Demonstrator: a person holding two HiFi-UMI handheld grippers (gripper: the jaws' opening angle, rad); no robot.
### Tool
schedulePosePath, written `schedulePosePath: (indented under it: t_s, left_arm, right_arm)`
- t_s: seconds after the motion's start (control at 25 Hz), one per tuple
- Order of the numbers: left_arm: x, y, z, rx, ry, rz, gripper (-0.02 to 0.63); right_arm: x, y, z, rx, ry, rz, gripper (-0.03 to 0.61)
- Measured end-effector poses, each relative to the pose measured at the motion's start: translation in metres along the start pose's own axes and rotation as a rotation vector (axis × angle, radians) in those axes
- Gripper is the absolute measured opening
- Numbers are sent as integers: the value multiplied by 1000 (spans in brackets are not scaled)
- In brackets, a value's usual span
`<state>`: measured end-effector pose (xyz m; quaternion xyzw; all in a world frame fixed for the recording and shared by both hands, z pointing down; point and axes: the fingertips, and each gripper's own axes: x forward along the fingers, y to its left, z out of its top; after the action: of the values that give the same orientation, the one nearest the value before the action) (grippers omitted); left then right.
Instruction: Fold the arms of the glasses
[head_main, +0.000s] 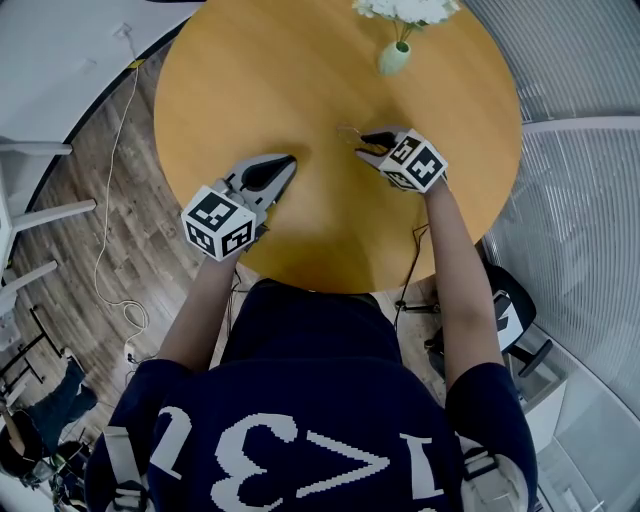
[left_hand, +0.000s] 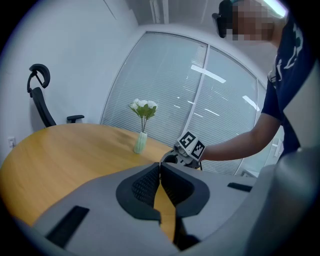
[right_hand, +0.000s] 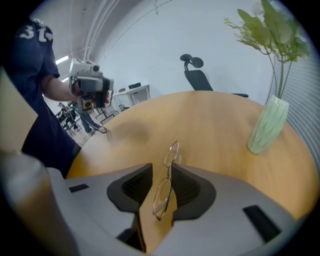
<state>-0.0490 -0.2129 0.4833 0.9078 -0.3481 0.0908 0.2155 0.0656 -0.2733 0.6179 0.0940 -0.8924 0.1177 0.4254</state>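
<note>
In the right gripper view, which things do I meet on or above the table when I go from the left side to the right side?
left hand-held gripper → glasses, standing between this view's own open jaws → green vase with flowers

Your left gripper (head_main: 288, 162) and right gripper (head_main: 366, 141) are grey, with black ribbed pads (left_hand: 143, 187) and black-and-white square markers. The table (head_main: 290, 70) is orange woodgrain. The vase (head_main: 393, 58) is pale green, its flowers (head_main: 405, 8) white. The glasses (right_hand: 165, 192) have silvery rims. Your shirt (head_main: 300, 350) is navy, printed white.
</note>
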Motion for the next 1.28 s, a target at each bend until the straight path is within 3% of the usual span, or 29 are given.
schedulePosePath:
  t_s: [0.16, 0.32, 0.4, 0.64, 0.92, 1.12, 1.28]
  left_arm:
    - [-3, -2, 3, 11, -8, -7, 21]
    - [-8, -3, 3, 13, -15, 5, 21]
    - [-10, -3, 5, 27, -25, 18, 21]
    - [-15, -6, 29, 93, -90, 78, 21]
    - [-27, -18, 74, 195, -192, 150, 21]
    - [-38, -28, 102, 236, -256, 176, 21]
    - [-45, -37, 119, 263, -291, 183, 21]
  right_arm:
    - [-9, 3, 9, 33, -21, 32, 136]
    - [-17, -8, 8, 0, -3, -44, 134]
    - [-30, -14, 18, -8, -48, -119, 58]
    - [-101, -7, 65, 65, -326, -356, 25]
    - [-212, 23, 99, 249, -732, -532, 25]
    - [-263, 42, 103, 234, -832, -662, 25]
    - [-287, 58, 102, 252, -896, -709, 25]
